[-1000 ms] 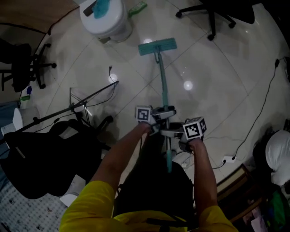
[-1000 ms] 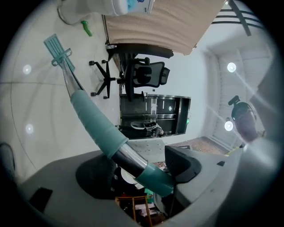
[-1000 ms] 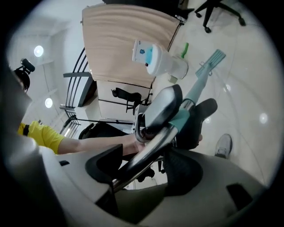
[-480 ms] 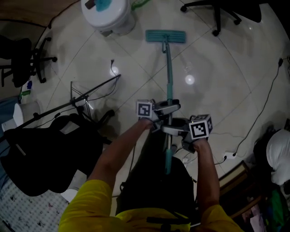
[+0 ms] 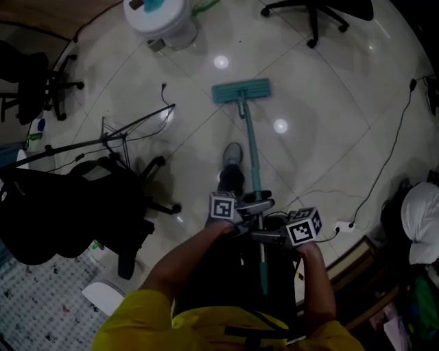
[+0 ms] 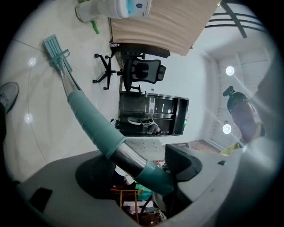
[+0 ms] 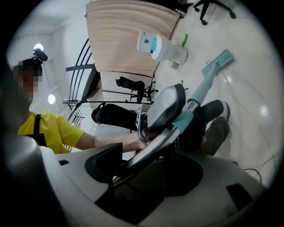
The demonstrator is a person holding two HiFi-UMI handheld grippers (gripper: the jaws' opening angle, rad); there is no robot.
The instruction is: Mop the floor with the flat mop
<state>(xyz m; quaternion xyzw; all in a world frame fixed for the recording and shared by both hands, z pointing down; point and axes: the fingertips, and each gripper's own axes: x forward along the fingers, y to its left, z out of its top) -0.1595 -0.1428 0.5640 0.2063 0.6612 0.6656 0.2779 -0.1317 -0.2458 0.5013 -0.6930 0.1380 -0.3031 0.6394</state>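
Note:
The flat mop has a teal head (image 5: 241,90) lying flat on the pale tiled floor (image 5: 329,116), and a teal and silver pole (image 5: 252,154) running back toward me. My left gripper (image 5: 255,206) is shut on the pole higher up. My right gripper (image 5: 264,236) is shut on the pole just below it. In the left gripper view the pole (image 6: 95,128) passes between the jaws and the mop head (image 6: 53,46) shows far off. In the right gripper view the silver pole (image 7: 153,148) lies across the jaws, with the mop head (image 7: 218,61) ahead.
A white bucket (image 5: 159,15) stands at the top left. A tripod stand (image 5: 110,140) and a black office chair (image 5: 75,212) are at the left, another chair (image 5: 312,12) at the top. A black cable (image 5: 384,171) trails along the right. My shoe (image 5: 232,159) is beside the pole.
The mop head has slid back toward me and a little left across the floor. Both grippers have dropped lower in the head view, still holding the pole. My foot has stepped forward.

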